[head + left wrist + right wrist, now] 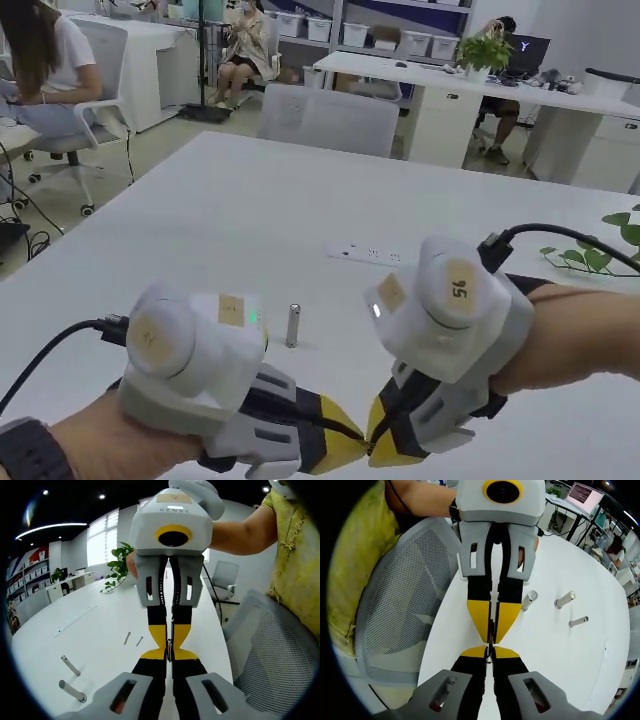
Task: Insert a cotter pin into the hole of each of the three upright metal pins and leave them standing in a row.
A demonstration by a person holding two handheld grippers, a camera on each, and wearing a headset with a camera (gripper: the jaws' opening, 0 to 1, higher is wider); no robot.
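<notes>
1. Both grippers meet tip to tip low over the near part of the desk (250, 200). The left gripper (350, 448) comes in from the left and the right gripper (378, 445) from the right
2. Left gripper: jaws pressed together. Right gripper: the same. A thin metal sliver, judged to be a cotter pin (170, 650), crosses the junction and seems pinched at both ends. I cannot tell which gripper carries it
3. The cotter pin's long axis runs along the line of the 2 grippers, roughly level with the desk
4. Right gripper view: 3 metal pins (565, 599) sit on the desk off to the side of the tips, near each other but apart. They look to be on end, though the fisheye leaves that unsure
5. Head view: the nearest metal pin (293, 325) stands upright just beyond the left gripper's body
6. Left gripper view: 2 spare cotter pins (127, 638) lie flat side by side near the metal pins, touching neither
7. Judgement: this is the 1st insertion, not yet made. The cross holes are too small to see
8. Key relation: the metal pins lie on the far side of the held cotter pin, away from the person. The nearest one stands more to the left gripper's side. The cotter pin would need to turn from crosswise to pointing at a hole
</notes>
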